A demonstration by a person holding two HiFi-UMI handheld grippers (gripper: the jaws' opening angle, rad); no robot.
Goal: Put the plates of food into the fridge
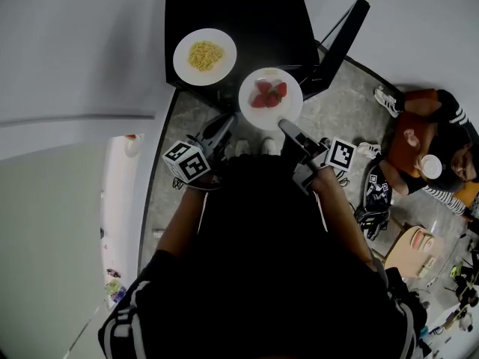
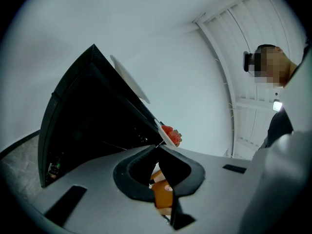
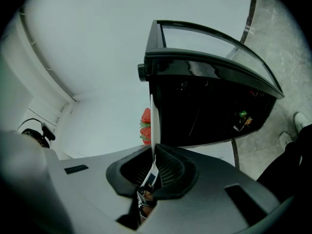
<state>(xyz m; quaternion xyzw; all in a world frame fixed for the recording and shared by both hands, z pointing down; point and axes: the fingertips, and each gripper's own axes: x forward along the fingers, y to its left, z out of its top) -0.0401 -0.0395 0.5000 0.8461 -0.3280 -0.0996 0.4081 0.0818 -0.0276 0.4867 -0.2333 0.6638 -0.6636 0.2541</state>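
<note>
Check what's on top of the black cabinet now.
One white plate of yellow food sits on the black cabinet. The strawberry plate, clamped in the right hand-held gripper, overlaps its front edge; whether it rests there is hidden.

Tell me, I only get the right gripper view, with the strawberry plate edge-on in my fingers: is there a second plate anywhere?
Observer: Yes. A plate of yellow food sits on top of the black fridge, behind and left of the strawberry plate.
Operator: Where's my other gripper?
Observer: The left gripper is at that plate's near-left rim, across from the right gripper.
Operator: Anyone nearby?
Observer: A person sits on the floor to your right.
</note>
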